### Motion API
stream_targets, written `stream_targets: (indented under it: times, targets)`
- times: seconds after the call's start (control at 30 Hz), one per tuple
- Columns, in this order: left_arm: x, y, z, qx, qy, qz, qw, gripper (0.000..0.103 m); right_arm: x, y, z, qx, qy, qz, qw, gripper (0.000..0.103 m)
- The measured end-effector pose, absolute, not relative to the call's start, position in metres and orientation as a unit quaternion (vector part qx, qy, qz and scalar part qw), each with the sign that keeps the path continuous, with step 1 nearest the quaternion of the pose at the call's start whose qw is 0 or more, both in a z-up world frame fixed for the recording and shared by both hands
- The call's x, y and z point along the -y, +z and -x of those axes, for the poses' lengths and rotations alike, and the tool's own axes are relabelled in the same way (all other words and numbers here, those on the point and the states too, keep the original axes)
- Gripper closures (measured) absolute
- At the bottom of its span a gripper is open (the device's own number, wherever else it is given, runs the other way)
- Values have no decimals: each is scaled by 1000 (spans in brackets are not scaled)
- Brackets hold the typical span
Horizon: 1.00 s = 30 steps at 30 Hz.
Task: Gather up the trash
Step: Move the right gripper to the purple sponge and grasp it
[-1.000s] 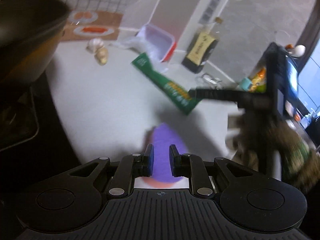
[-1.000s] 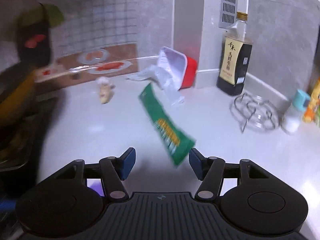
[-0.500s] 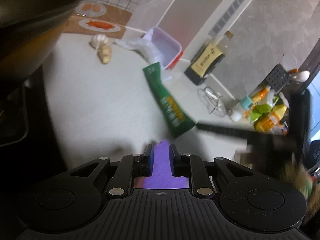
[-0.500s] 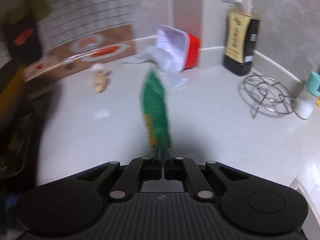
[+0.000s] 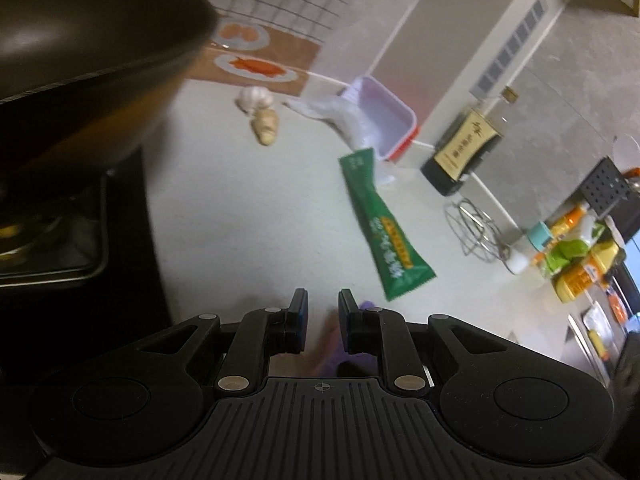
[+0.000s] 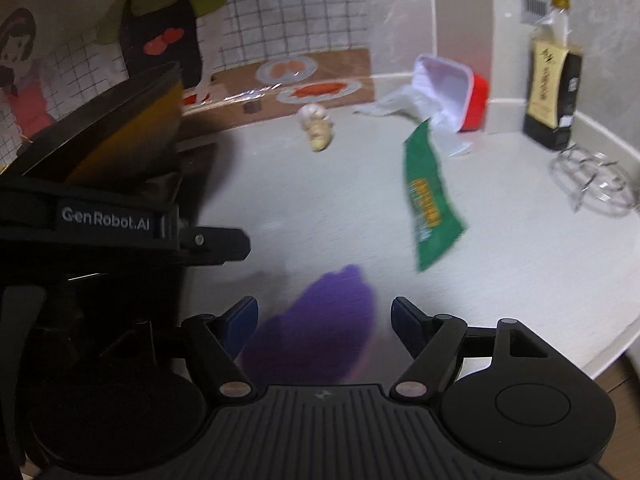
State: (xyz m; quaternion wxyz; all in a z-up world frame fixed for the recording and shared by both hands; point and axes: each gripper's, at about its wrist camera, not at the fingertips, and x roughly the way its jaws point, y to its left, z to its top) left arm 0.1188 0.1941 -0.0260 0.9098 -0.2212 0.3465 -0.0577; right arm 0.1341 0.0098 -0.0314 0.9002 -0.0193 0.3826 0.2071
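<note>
Reading both wrist views now. We see the right gripper [image 6: 324, 308] with jaws opening, spread wide, pads touching nothing. A blurred purple soft item [image 6: 320, 328] sits low centre of that frame, in the gap between the two fingers; we can't tell what it is.

The long green printed snack packet [image 6: 428, 200] is free of the jaws, right of centre in the right wrist view, above and right of the purple item, over the white countertop [image 6: 312, 208]. Motion blur, so we can't tell if it lies flat.

The left gripper [image 5: 322, 300] has its jaws at a narrow gap. Purple smear shows behind and just right of the gap; we cannot tell whether the pads grasp it.

More trash sits behind the packet's far end: a white-and-red plastic tray [image 6: 452, 80] tipped on its side, with crumpled clear plastic film [image 6: 396, 102] spilling from it.

A dark round wok [image 5: 80, 40] fills the upper left of the left wrist view. A dark sauce bottle with a yellow label [image 6: 552, 92] and a wire trivet [image 6: 592, 180] are at the right edge of the right view.
</note>
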Motion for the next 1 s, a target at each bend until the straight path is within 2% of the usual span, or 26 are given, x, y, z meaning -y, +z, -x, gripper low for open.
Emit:
stream_targets:
  times: [0.27, 0.7, 0.8, 0.83, 1.0]
  targets:
    - [-195, -25, -117, -353, -29, 188, 916, 84, -32, -51, -143, -410, 181, 40, 893, 22]
    - [-182, -26, -133, -362, -44, 176, 914, 84, -23, -56, -148, -437, 191, 49, 878, 19]
    - [-177, -26, -135, -363, -50, 170, 915, 84, -19, -62, -147, -445, 195, 44, 873, 21]
    - [-175, -26, -136, -364, -52, 168, 915, 84, -17, -62, -146, -444, 197, 35, 874, 28]
    - [-162, -27, -143, -370, -67, 166, 912, 84, 8, -44, -136, -408, 209, 15, 888, 30]
